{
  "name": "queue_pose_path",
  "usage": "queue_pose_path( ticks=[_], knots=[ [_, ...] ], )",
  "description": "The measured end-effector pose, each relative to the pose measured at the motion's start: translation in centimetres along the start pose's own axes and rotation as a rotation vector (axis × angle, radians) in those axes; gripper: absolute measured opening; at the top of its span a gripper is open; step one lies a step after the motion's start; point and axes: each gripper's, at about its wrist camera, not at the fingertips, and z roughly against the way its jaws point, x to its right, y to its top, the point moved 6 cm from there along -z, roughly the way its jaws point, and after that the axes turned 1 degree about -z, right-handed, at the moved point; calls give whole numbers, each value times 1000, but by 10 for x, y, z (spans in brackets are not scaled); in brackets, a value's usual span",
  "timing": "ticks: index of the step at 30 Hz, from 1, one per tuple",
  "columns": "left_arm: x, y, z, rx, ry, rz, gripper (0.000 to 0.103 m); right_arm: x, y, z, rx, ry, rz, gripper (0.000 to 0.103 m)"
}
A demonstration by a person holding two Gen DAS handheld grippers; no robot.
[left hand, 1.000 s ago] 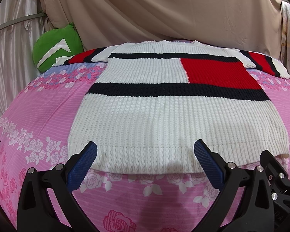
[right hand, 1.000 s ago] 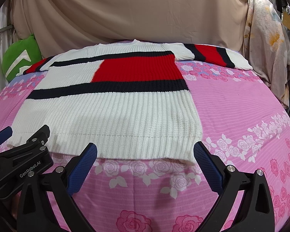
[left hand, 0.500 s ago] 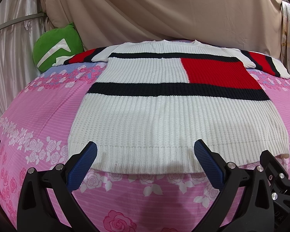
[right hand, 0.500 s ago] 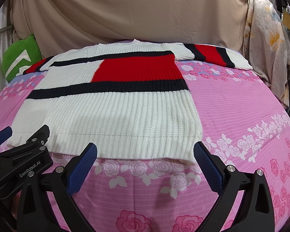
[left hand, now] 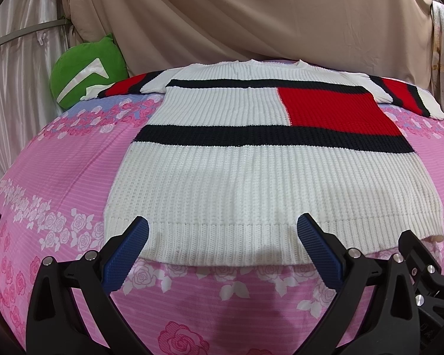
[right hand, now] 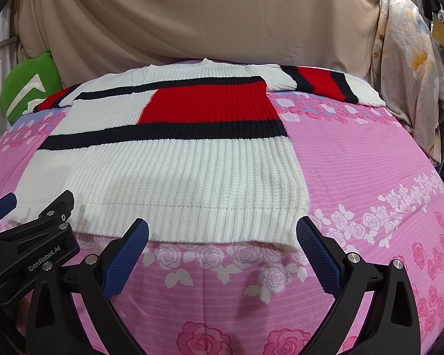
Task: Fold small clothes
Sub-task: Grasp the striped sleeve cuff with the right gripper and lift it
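A white knit sweater (left hand: 251,183) with navy stripes and a red block lies flat on the pink rose-print bed (left hand: 59,171), sleeves spread to both sides. My left gripper (left hand: 222,236) hovers open over the ribbed hem, nearer its left corner. In the right wrist view the same sweater (right hand: 168,177) fills the middle, and my right gripper (right hand: 222,236) is open above the hem by its right corner. Both hold nothing. The left gripper's black body (right hand: 29,254) shows at the lower left of the right wrist view.
A green cushion (left hand: 83,71) sits at the bed's far left. Beige drapes (left hand: 251,14) hang behind the bed. A floral cloth (right hand: 405,74) hangs at the far right. Bare pink sheet (right hand: 370,162) stretches to the sweater's right.
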Motion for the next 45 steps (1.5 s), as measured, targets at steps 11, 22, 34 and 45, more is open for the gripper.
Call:
queue_pose_path(
  ticks=[11, 22, 34, 45],
  knots=[
    [-25, 5, 1, -29, -128, 80, 98, 43, 27, -3, 35, 175, -61, 98],
    [-70, 92, -27, 23, -33, 33, 98, 298, 175, -127, 44, -33, -385, 98],
    [-54, 149, -104, -21, -55, 18, 98, 426, 243, -260, 10, -74, -704, 79],
    [-43, 181, -121, 26, -48, 34, 98, 164, 387, -174, 242, 436, -221, 14]
  ],
)
